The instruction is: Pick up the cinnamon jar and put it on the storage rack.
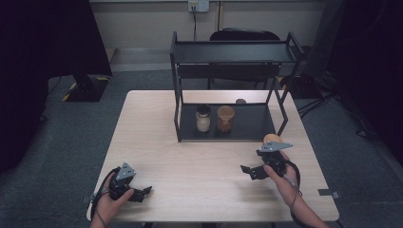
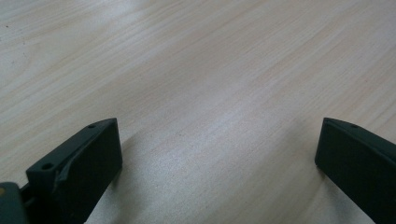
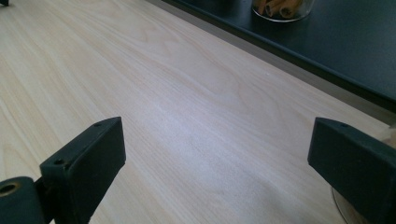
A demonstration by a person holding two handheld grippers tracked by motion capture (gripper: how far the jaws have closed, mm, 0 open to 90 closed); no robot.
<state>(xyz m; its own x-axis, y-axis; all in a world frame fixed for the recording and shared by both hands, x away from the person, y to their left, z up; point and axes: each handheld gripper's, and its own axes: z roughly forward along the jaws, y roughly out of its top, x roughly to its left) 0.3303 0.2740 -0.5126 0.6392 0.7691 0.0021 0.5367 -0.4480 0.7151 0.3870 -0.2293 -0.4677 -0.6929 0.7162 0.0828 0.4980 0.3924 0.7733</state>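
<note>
progress: looks like jars are going onto the black metal two-tier rack (image 1: 285,54); two are already sitting on its lower shelf, one is still waiting out on the counter
done: glass jar with a dark lid and pale contents (image 1: 203,118) and glass jar with a round wooden lid and brown contents (image 1: 225,118) are standing upright side by side on the lower shelf, left of its middle, close but apparently not touching
left to do: third jar with a light wooden lid (image 1: 272,138) is sitting on the light wood counter (image 1: 190,161) just off the rack's front right corner, toward the right edge; not yet picked up
right gripper (image 1: 249,170): hovering beside that jar, between it and the near edge; fingers (image 3: 88,163) are standing wide apart, released, nothing between them; jar's glass base is peeking in behind the right-hand finger
left gripper (image 1: 145,191): idling low near the near left corner; fingers (image 2: 88,163) are spread wide over bare wood, holding nothing
surroundings: small dark round object (image 1: 241,101) is lying behind the rack near the far edge, can't tell what it is; upper shelf is bare; black chair (image 1: 244,35) beyond the counter
obstructions: rack's front right upright and slanted brace are standing between the third jar and the free right half of the lower shelf, so I'm judging it needs to go in from the front
</note>
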